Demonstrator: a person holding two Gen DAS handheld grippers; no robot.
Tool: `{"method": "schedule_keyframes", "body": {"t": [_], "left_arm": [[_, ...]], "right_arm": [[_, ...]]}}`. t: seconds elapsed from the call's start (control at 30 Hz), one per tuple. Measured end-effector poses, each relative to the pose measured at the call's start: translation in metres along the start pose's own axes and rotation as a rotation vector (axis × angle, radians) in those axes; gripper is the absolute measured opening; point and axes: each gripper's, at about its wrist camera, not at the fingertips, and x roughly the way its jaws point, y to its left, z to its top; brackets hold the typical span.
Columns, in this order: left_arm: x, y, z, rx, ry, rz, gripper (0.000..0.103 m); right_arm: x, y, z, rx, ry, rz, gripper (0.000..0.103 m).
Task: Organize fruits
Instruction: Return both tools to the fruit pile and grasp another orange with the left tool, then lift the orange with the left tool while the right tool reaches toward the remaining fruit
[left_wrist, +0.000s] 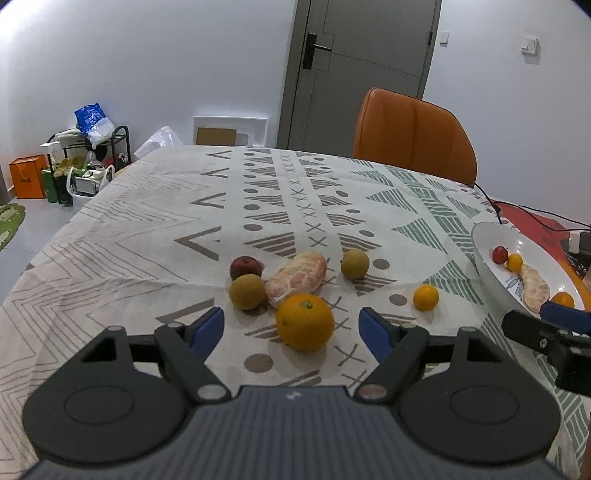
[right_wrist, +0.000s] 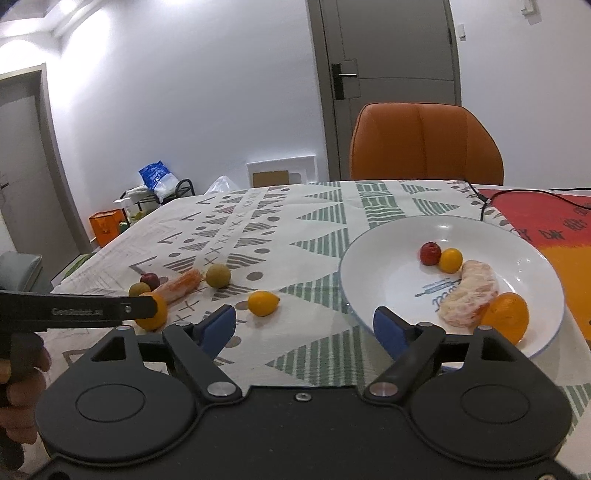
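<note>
My left gripper (left_wrist: 291, 318) is open just above the patterned cloth, and a large orange (left_wrist: 305, 321) lies between its blue fingers without touching either. Behind it are a peeled citrus piece (left_wrist: 297, 278), a dark red fruit (left_wrist: 244, 266) and two greenish-brown round fruits (left_wrist: 246, 291) (left_wrist: 354, 263). A small orange fruit (left_wrist: 425, 297) lies alone to the right. My right gripper (right_wrist: 303, 318) is open and empty at the near rim of the white plate (right_wrist: 354, 258). The plate holds a red fruit (right_wrist: 430, 253), a yellow fruit (right_wrist: 451, 259), a peeled piece (right_wrist: 469, 295) and an orange (right_wrist: 506, 316).
An orange chair (right_wrist: 424, 144) stands at the table's far edge. A black cable (right_wrist: 484, 201) runs over a red and orange mat (right_wrist: 546, 221) right of the plate. A hand (right_wrist: 14, 387) holds the left gripper. Bags and a rack (left_wrist: 74, 162) stand on the floor at left.
</note>
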Motion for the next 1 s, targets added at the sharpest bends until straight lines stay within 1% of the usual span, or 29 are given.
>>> {"method": "schedule_keyframes", "body": {"t": [0.07, 0.2, 0.27, 0.37, 0.43, 0.47, 0.6, 0.67, 0.8, 1.0], "left_arm": [[0.002, 0.000, 0.000, -0.003, 0.000, -0.003, 0.077], [0.008, -0.001, 0.001, -0.003, 0.002, -0.015, 0.071], [0.011, -0.003, 0.002, 0.002, 0.000, -0.008, 0.069], [0.017, 0.000, 0.003, -0.008, 0.012, -0.014, 0.057], [0.019, 0.003, 0.003, -0.015, 0.021, -0.033, 0.041], [0.020, 0.005, 0.004, -0.020, 0.025, -0.046, 0.036], [0.016, 0.010, 0.005, -0.016, 0.024, -0.040, 0.036], [0.009, 0.016, 0.008, -0.024, 0.008, -0.052, 0.036], [0.007, 0.028, 0.013, -0.039, -0.005, -0.026, 0.036], [0.006, 0.043, 0.018, -0.054, -0.012, -0.002, 0.036]], "right_arm": [[0.001, 0.002, 0.000, -0.006, 0.006, 0.004, 0.081], [0.006, 0.006, 0.001, -0.011, 0.017, 0.010, 0.080], [0.009, 0.008, 0.002, -0.015, 0.020, 0.012, 0.078], [0.014, 0.011, 0.004, -0.022, 0.026, 0.016, 0.076], [0.018, 0.014, 0.006, -0.027, 0.030, 0.019, 0.076], [0.020, 0.016, 0.006, -0.028, 0.031, 0.021, 0.076], [0.030, 0.024, 0.010, -0.044, 0.043, 0.036, 0.072], [0.035, 0.027, 0.011, -0.049, 0.049, 0.048, 0.072], [0.046, 0.033, 0.012, -0.056, 0.065, 0.065, 0.067], [0.057, 0.043, 0.017, -0.067, 0.074, 0.089, 0.064]]}}
